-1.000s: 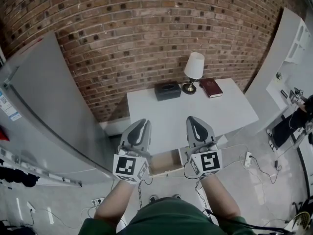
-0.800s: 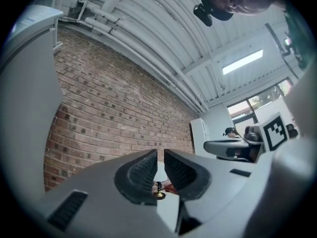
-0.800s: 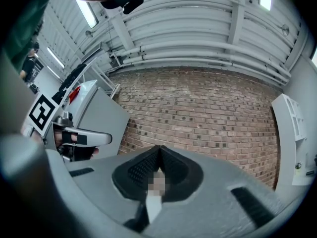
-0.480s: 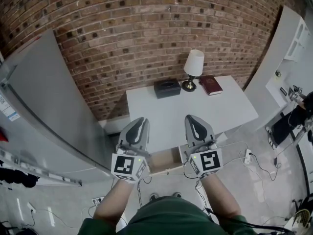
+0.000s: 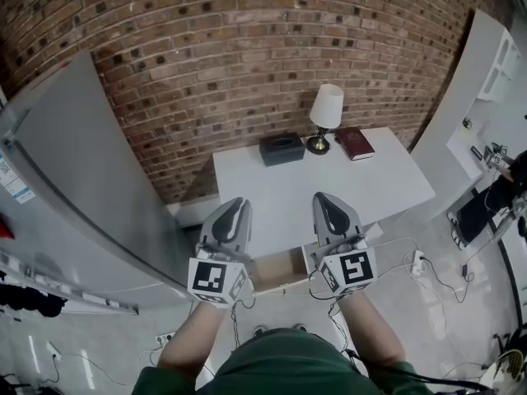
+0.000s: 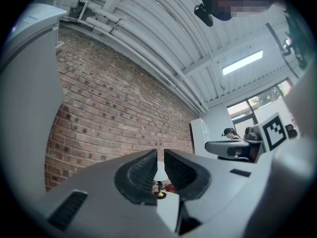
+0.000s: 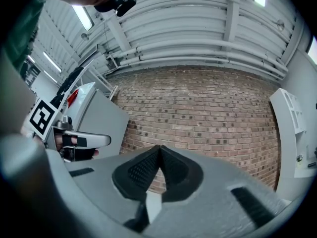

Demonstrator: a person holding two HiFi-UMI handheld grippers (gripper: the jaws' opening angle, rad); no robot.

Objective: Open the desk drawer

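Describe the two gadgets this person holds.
The left hand-held gripper and right hand-held gripper are smooth grey shells with dark ribbed pads. Each carries a white cube with black square markers. The person wears a green top.

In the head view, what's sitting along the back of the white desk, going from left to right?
dark box → lamp → reddish book

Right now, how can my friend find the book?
Find the white desk against the brick wall. Three things sit along its back edge, and the book lies right of the lamp. It is the only flat, dark red one.
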